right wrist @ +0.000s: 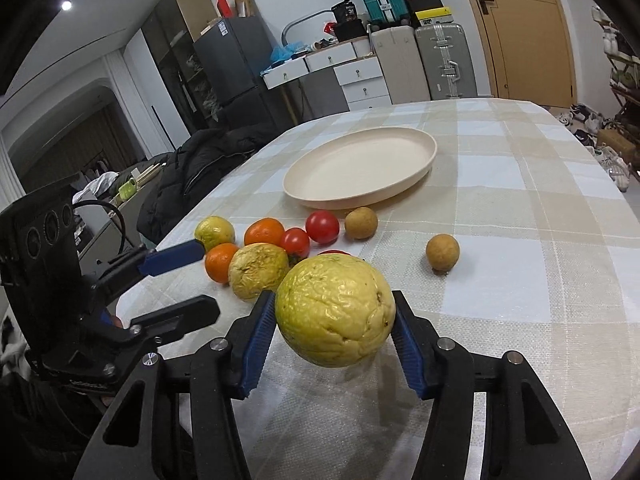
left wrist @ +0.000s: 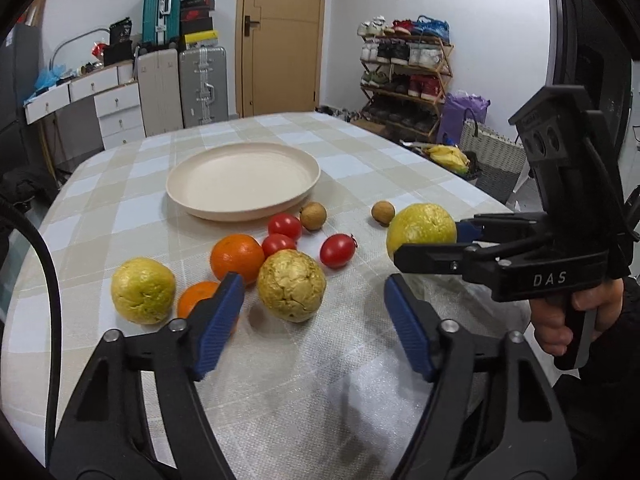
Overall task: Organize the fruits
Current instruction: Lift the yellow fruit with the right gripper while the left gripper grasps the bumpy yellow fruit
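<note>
My right gripper [right wrist: 334, 320] is shut on a large wrinkled yellow fruit [right wrist: 335, 310], blue pads pressing both its sides; in the left wrist view the same fruit [left wrist: 421, 232] sits at the right. My left gripper [left wrist: 314, 320] is open, with a second wrinkled yellow fruit [left wrist: 291, 285] just ahead of its fingertips and untouched. A third yellow fruit [left wrist: 143, 290], two oranges [left wrist: 237, 258], three cherry tomatoes [left wrist: 337, 250] and two small brown round fruits [left wrist: 313, 215] lie loose on the cloth. Behind them stands an empty cream plate [left wrist: 243, 152].
The table wears a beige and white checked cloth [left wrist: 360, 168]; its edge curves away left and right. A hand [left wrist: 560, 320] grips the right tool's handle. Suitcases, drawers, a door and a shoe rack stand beyond the table.
</note>
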`<move>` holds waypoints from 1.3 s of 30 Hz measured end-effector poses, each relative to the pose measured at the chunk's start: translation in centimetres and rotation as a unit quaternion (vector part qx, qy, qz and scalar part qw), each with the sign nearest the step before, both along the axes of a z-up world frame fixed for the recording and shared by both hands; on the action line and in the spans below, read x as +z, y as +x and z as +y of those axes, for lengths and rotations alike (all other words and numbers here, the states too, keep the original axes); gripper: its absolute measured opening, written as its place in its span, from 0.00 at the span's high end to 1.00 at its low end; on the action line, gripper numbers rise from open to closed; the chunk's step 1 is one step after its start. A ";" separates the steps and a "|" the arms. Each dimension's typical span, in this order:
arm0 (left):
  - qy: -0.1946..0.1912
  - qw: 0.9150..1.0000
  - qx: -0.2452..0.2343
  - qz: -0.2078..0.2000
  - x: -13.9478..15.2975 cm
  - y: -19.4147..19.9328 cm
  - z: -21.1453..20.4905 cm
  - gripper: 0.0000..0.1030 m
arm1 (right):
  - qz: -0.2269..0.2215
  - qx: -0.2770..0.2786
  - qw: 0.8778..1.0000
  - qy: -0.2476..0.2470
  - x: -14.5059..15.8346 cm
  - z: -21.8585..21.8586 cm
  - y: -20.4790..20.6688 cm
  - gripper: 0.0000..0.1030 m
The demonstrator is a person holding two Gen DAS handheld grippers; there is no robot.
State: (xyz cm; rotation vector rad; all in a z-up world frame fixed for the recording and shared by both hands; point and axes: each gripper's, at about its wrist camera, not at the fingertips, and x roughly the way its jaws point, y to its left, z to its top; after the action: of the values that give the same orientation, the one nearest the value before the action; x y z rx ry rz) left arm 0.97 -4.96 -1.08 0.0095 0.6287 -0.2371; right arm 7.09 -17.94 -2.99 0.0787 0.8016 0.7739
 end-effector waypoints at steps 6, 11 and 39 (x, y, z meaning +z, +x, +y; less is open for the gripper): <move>0.011 1.000 0.003 0.024 -0.8 1.3 -0.8 0.43 | -0.006 -0.001 1.000 -0.001 0.1 -0.3 -0.4 0.45; 0.025 0.999 0.020 0.041 -1.2 2.3 -1.0 0.43 | -0.007 0.000 1.000 0.000 0.1 -0.4 -0.4 0.45; 0.031 0.998 0.041 0.036 -1.5 3.8 -0.7 0.59 | -0.012 -0.003 1.000 0.003 0.4 -0.6 -0.4 0.45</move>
State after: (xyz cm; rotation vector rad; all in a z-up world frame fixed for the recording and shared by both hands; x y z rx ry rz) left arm 4.72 -5.69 -2.55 0.0355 0.7070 -0.1391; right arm 6.70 -18.55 -2.54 0.0773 0.7748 0.7695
